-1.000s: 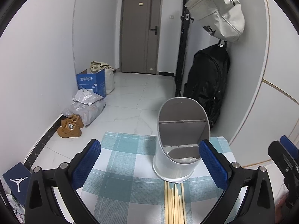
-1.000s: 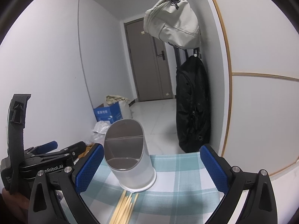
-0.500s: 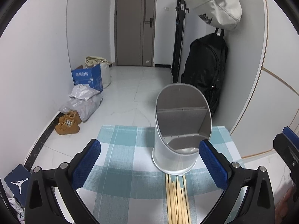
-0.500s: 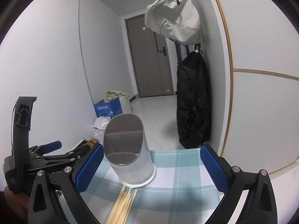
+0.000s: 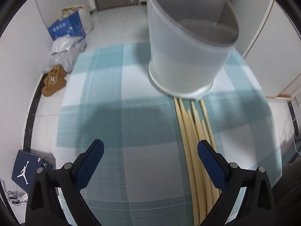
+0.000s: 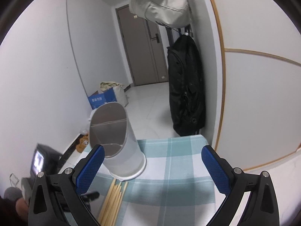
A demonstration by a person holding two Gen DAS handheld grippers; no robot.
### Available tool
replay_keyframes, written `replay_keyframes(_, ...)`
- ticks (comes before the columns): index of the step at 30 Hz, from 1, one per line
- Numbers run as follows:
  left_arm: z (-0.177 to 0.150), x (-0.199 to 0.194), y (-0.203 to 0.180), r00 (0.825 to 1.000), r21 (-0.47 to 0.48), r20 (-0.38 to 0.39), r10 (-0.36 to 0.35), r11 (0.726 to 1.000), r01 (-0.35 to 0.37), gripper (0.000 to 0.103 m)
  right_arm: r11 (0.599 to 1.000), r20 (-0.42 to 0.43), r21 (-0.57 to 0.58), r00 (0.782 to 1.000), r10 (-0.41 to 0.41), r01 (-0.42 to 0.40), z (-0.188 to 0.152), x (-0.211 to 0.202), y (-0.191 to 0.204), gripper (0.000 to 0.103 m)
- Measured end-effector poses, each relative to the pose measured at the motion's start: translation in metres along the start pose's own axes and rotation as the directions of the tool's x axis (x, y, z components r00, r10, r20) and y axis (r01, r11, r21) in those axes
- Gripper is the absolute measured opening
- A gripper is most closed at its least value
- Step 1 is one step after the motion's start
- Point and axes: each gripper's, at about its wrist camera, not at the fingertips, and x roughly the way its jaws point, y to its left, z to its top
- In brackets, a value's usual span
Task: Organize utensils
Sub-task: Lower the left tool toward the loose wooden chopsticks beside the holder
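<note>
A bundle of several pale wooden chopsticks (image 5: 195, 141) lies on the blue-and-white checked cloth (image 5: 116, 101), tips pointing at the base of a white utensil holder (image 5: 188, 43) with an inner divider. My left gripper (image 5: 150, 158) is open and low over the cloth, its right finger (image 5: 210, 165) beside the chopsticks, nothing between the fingers. In the right wrist view my right gripper (image 6: 152, 162) is open and empty, higher up, with the holder (image 6: 120, 143) and the chopsticks (image 6: 112, 197) at lower left. The left gripper's body shows blurred at far left there.
The table stands against a white wall (image 6: 254, 94) on the right. Behind it hang a black backpack (image 6: 186, 94) and a pale bag (image 6: 161, 3). On the floor to the left are a blue box (image 5: 65, 26), grey bags (image 5: 64, 49) and brown shoes (image 5: 53, 80).
My left gripper has dropped and tilted down toward the cloth, closer to the chopsticks and holder. The right gripper has barely moved.
</note>
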Motion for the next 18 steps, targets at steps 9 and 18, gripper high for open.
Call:
replay_keyframes(9,0.002,0.012,-0.005,0.997,0.014,-0.055,0.053,0.999,-0.052,0.097,0.998,-0.019,0.032,0.998,0.055,-0.054,0.002,0.003,-0.003,0.103)
replay_keyframes(18,0.012,0.024,-0.003,0.996,-0.043,-0.079,0.036,0.998,-0.04,0.097,0.996,-0.027,0.031,0.996,0.087,-0.087,0.001,-0.001,-0.001,0.103)
